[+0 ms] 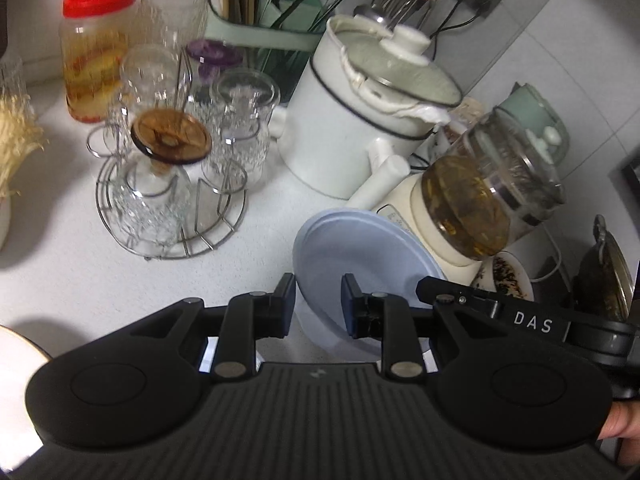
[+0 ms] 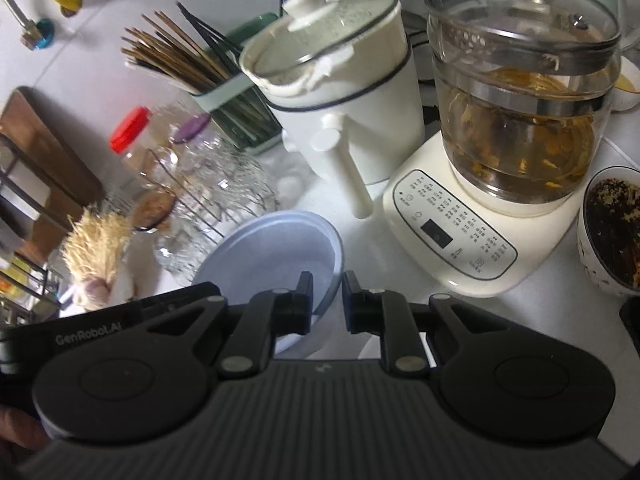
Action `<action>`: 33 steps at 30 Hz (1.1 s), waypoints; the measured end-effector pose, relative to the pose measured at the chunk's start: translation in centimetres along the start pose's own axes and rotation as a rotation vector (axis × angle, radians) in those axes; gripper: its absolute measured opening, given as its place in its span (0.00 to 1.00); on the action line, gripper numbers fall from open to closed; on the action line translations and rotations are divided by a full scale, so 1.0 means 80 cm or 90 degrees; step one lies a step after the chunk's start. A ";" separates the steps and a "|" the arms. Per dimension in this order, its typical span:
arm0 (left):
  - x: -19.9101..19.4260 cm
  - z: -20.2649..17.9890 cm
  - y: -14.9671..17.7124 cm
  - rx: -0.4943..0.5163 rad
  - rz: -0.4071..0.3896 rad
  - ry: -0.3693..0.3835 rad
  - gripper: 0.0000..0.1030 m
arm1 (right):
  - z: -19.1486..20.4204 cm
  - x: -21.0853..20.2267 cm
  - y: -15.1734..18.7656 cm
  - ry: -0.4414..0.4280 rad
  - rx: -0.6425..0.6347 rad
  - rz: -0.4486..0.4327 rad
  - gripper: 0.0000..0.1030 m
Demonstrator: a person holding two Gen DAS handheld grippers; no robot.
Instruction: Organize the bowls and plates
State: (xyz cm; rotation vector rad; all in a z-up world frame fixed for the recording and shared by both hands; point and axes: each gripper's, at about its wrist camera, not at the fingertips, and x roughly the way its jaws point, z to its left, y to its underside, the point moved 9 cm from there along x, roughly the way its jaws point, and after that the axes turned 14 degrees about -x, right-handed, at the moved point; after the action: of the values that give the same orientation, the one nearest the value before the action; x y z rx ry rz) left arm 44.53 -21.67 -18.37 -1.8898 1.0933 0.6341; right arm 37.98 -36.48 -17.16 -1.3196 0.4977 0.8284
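A pale blue bowl (image 1: 360,264) sits tilted above the white counter, also in the right wrist view (image 2: 272,256). My left gripper (image 1: 318,300) straddles the bowl's left rim, one finger on each side, jaws narrowly apart. My right gripper (image 2: 326,300) straddles the bowl's right rim the same way. Whether either pair of pads presses the rim cannot be told. A white plate's edge (image 1: 16,360) shows at the lower left of the left wrist view.
A wire rack with upturned glasses (image 1: 172,184), a red-lidded jar (image 1: 96,52), a white lidded pot (image 1: 360,120), a glass kettle on its cream base (image 2: 516,120), a chopstick holder (image 2: 208,84) and a patterned bowl of dark leaves (image 2: 612,232) crowd the counter.
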 end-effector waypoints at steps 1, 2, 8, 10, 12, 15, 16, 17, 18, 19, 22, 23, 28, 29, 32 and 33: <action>-0.007 -0.001 0.000 0.004 -0.004 0.003 0.27 | 0.004 -0.004 -0.001 0.000 0.002 -0.007 0.17; -0.013 -0.002 -0.001 0.009 -0.007 0.006 0.27 | 0.008 -0.008 0.000 0.000 0.004 -0.015 0.18; -0.047 0.000 0.000 0.029 -0.019 0.018 0.27 | 0.028 -0.033 -0.002 0.003 0.008 -0.059 0.18; -0.057 0.001 0.001 0.033 -0.023 0.023 0.27 | 0.034 -0.039 -0.001 0.005 0.008 -0.071 0.18; -0.065 0.005 0.002 0.033 -0.025 0.026 0.27 | 0.041 -0.045 0.002 0.005 0.009 -0.080 0.18; -0.079 0.011 0.007 0.035 -0.027 0.027 0.27 | 0.051 -0.053 0.006 0.004 0.010 -0.092 0.18; -0.082 0.014 0.008 0.034 -0.027 0.028 0.27 | 0.055 -0.054 0.008 0.003 0.011 -0.095 0.18; -0.086 0.017 0.010 0.034 -0.029 0.028 0.27 | 0.058 -0.056 0.010 0.003 0.012 -0.097 0.18; -0.091 0.020 0.011 0.035 -0.030 0.028 0.27 | 0.062 -0.057 0.012 0.001 0.013 -0.098 0.18; -0.095 0.023 0.013 0.034 -0.032 0.027 0.27 | 0.066 -0.057 0.014 -0.001 0.014 -0.099 0.18; -0.106 0.036 0.016 0.027 -0.036 0.022 0.27 | 0.079 -0.057 0.019 -0.007 0.011 -0.100 0.18; -0.109 0.040 0.018 0.024 -0.037 0.021 0.27 | 0.083 -0.056 0.020 -0.010 0.010 -0.100 0.18; -0.124 0.065 0.025 0.009 -0.040 0.005 0.27 | 0.107 -0.051 0.030 -0.023 0.003 -0.096 0.18; -0.125 0.070 0.027 0.007 -0.040 0.001 0.27 | 0.111 -0.050 0.033 -0.026 0.001 -0.095 0.18; -0.125 0.087 0.032 -0.001 -0.037 -0.013 0.27 | 0.121 -0.044 0.040 -0.039 0.000 -0.085 0.18; -0.125 0.092 0.034 -0.004 -0.038 -0.019 0.27 | 0.124 -0.041 0.042 -0.044 0.001 -0.081 0.18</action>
State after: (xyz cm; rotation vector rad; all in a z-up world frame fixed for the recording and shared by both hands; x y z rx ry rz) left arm 37.14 -11.64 -15.87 -1.9053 1.0133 0.6300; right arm 32.05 -27.58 -14.84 -1.3022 0.3571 0.7651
